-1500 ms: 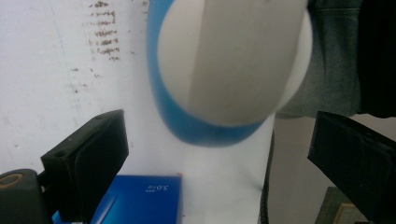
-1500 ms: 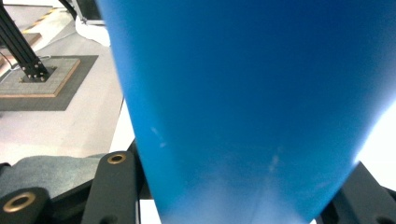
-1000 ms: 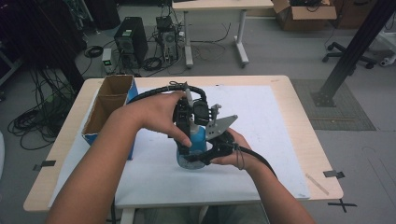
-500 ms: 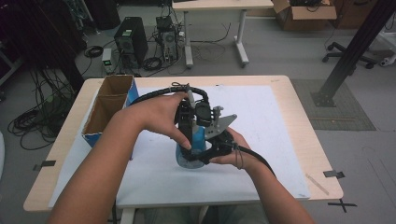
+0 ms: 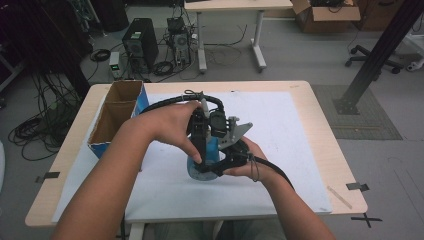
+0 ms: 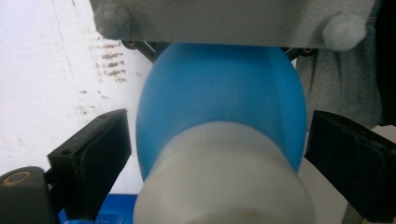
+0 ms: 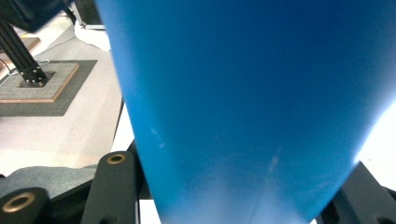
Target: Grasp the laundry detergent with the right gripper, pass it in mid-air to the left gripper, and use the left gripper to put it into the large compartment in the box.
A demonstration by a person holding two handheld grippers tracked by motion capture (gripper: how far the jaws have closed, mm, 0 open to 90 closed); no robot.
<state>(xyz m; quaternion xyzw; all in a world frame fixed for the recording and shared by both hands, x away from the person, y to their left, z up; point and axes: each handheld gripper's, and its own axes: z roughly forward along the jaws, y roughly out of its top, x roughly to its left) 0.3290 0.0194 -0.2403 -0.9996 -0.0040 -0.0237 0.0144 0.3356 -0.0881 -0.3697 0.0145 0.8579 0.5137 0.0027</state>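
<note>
Cables and computer towers [image 5: 136, 44] are cluttering the grey floor behind a pale wooden table [image 5: 325, 130], which is carrying a white sheet [image 5: 280, 125] across most of its top. An open cardboard box with a blue side [image 5: 116, 116] is sitting at the table's left edge, well apart from the work. Near the middle of the sheet, a blue bottle with a whitish cap [image 5: 206, 157] is being held between two hand-held grippers, with both forearms reaching in from the bottom of the high view. The right gripper [image 7: 233, 186] is clamping the bottle's blue body; in the right gripper view the black jaws are pressing against both sides of it. The left gripper [image 6: 215, 154] is coming down from above, its jaws standing apart on either side of the bottle's rounded shoulder [image 6: 219, 107] just beyond the cap [image 6: 219, 182], with a visible gap between each pad and the plastic; those jaws have just been closing slightly around the bottle without gripping it. A grey plate of the other gripper [image 6: 233, 21] is crossing the top of the left gripper view.
</note>
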